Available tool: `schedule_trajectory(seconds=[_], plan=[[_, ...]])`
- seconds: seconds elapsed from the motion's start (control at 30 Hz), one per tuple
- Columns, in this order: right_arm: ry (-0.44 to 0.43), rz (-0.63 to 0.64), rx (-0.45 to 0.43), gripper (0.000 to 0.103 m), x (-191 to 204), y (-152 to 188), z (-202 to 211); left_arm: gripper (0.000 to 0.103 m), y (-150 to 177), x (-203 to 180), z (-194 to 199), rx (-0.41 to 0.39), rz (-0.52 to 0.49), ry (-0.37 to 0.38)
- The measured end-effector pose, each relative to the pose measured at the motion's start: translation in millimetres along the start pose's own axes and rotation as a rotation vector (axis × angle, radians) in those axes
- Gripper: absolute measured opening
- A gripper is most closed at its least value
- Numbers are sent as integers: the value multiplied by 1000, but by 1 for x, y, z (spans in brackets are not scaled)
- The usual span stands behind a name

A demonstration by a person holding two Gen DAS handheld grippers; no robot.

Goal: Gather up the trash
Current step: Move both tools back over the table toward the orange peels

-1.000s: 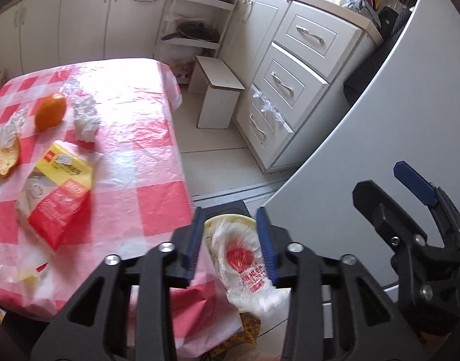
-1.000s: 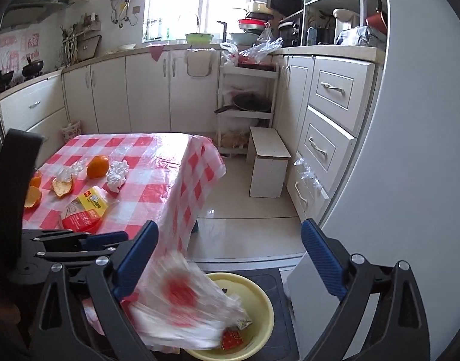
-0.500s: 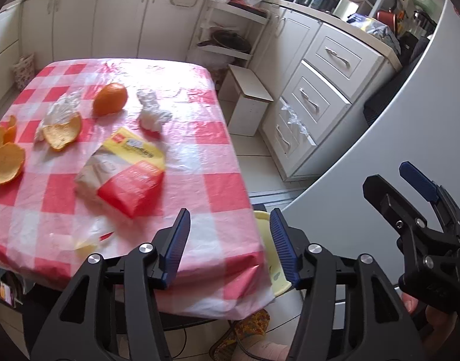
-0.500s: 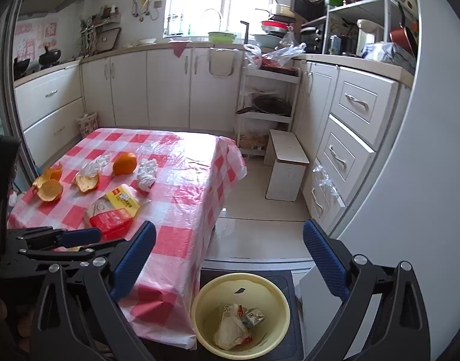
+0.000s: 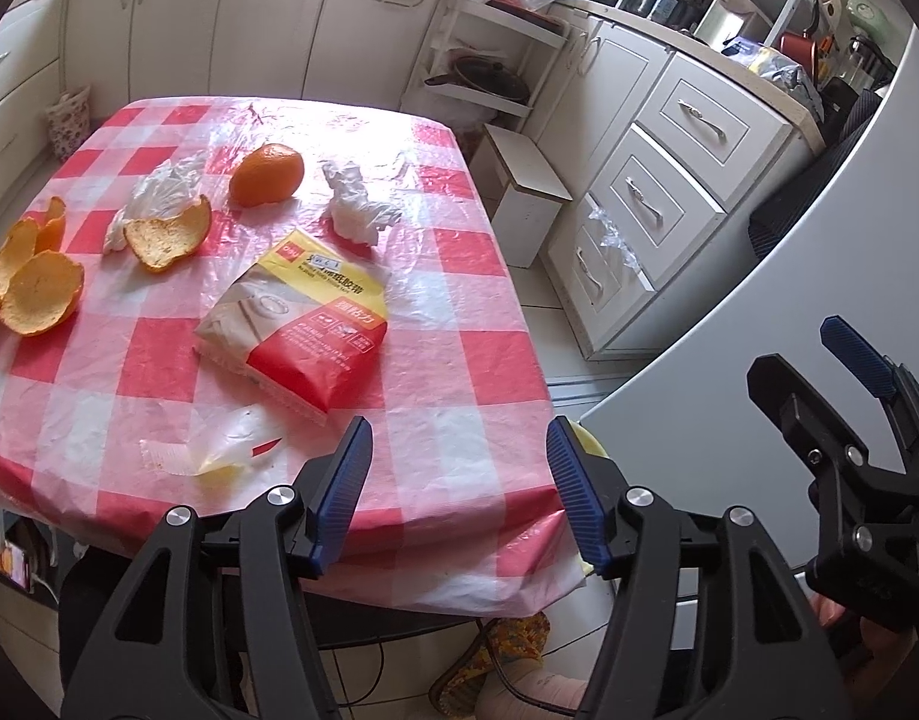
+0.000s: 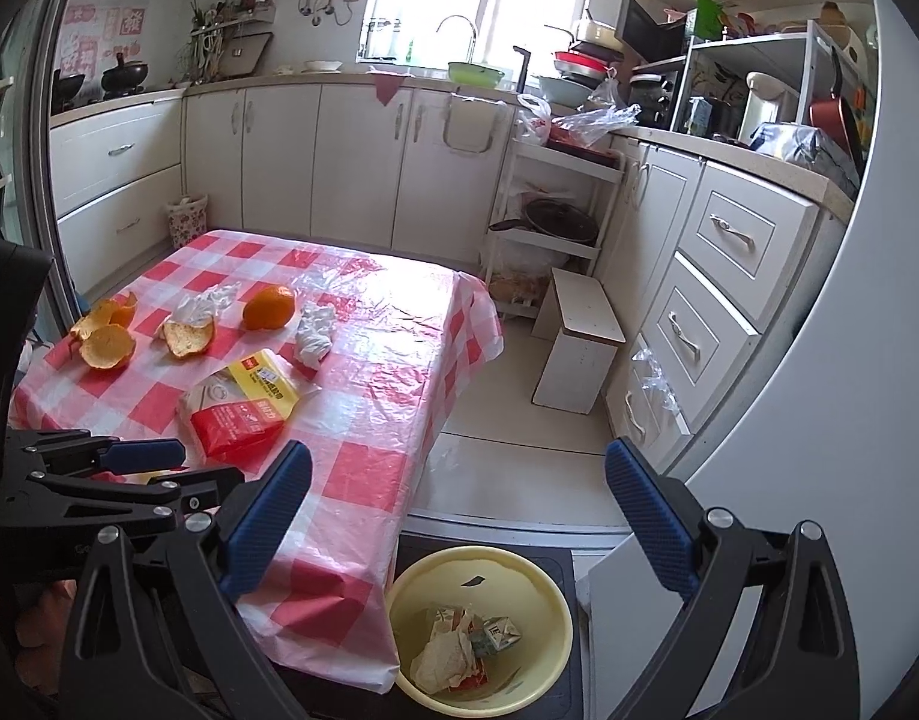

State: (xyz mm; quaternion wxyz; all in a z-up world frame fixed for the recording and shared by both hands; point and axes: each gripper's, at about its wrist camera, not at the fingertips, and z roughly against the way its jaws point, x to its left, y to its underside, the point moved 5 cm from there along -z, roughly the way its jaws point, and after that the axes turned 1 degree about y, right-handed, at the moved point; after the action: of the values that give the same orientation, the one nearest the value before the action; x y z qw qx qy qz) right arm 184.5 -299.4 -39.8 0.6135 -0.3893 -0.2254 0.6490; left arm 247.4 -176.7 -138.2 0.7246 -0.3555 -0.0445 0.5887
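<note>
My left gripper [image 5: 459, 483] is open and empty over the near edge of the red-checked table [image 5: 459, 360]. On the table lie a red-and-yellow packet [image 5: 297, 330], a crumpled tissue [image 5: 354, 210], a clear plastic scrap [image 5: 219, 450], orange peels [image 5: 165, 234] and a whole orange [image 5: 267, 174]. My right gripper [image 6: 459, 516] is open and empty above the floor, beside the table corner. Below it the yellow bin [image 6: 519, 588] holds crumpled wrappers [image 6: 459, 642].
A white step stool [image 6: 579, 342] stands on the floor by the drawer cabinets [image 6: 711, 300]. A white fridge side [image 6: 831, 420] rises on the right. A wire shelf rack [image 6: 549, 222] stands at the back.
The left gripper let the plastic bag drop into the yellow bin, opened wider, and swung back left over the table. The right gripper stayed open and rose slightly.
</note>
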Motion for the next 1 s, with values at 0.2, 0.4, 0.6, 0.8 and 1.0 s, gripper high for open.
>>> schedule_trajectory(seconds=[0.2,0.4,0.6,0.8,1.0], plan=[[-5,12,0,94,3,-1,-1,58,0,3,0,-2,4,-8],[-14,31,6,94,11,-2,-5,63,0,16,4,-14,13,-32],[-51,60,29,94,30,0,-16,68,-4,59,18,-52,75,-112],[-117,107,49,94,63,-2,-29,70,-4,143,43,-88,238,-246],[-176,143,68,94,103,-5,-49,71,-3,226,63,-119,427,-340]])
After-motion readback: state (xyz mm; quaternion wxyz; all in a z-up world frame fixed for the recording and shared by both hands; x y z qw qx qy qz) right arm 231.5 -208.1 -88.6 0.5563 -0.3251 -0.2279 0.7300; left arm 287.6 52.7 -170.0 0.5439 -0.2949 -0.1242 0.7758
